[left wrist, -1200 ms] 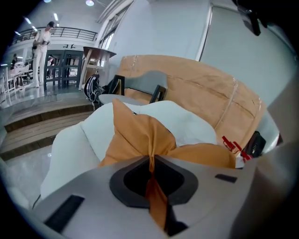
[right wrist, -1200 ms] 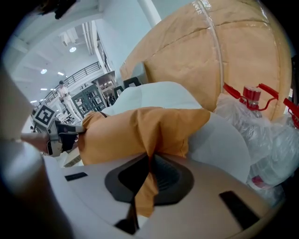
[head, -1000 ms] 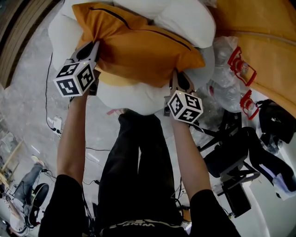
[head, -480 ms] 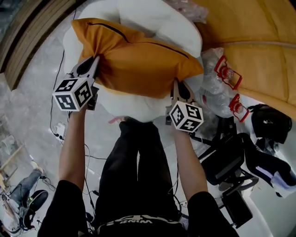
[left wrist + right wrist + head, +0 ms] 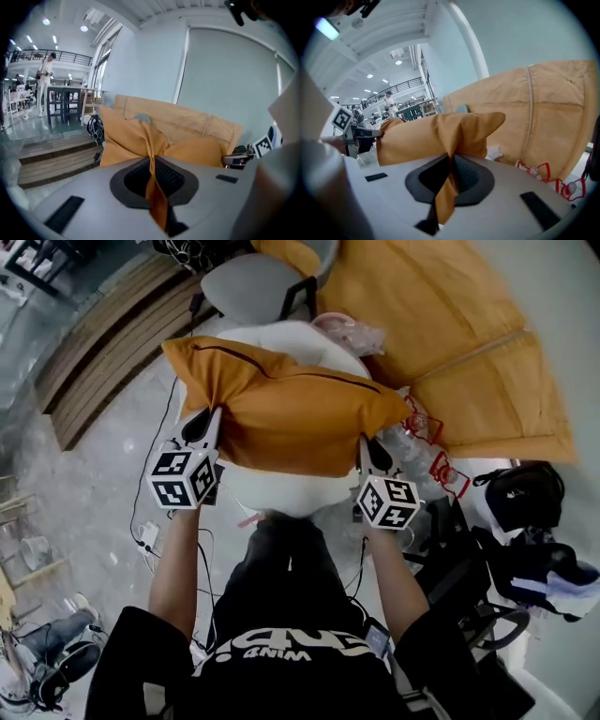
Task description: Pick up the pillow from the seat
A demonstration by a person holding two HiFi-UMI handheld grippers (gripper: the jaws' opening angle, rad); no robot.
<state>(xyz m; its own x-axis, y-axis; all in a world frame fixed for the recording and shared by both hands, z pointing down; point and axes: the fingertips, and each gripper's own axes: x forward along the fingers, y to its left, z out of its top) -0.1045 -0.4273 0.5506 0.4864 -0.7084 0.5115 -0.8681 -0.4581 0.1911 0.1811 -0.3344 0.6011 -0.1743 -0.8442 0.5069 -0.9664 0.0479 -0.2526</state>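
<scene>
An orange pillow (image 5: 291, 413) with a dark zip hangs in the air above a white seat (image 5: 281, 488), held at both near corners. My left gripper (image 5: 208, 425) is shut on its left corner, a fold of orange cloth (image 5: 152, 173) pinched between the pads. On the right, my right gripper (image 5: 368, 452) is shut on the other corner, cloth (image 5: 447, 185) squeezed in its jaws. The pillow (image 5: 436, 136) stretches between the two grippers; the left gripper's marker cube (image 5: 342, 119) shows at its far end.
A grey chair (image 5: 253, 282) stands beyond the white seat. Large tan padded covers (image 5: 450, 343) lie at the right with clear plastic and red clips (image 5: 441, 470). Bags and dark gear (image 5: 525, 521) crowd the floor at right. Wooden steps (image 5: 103, 343) and cables (image 5: 150, 531) lie at left.
The pillow has risen off the white seat with both grippers holding its corners. The view has pulled back, so the seat and a grey chair behind it now show.
</scene>
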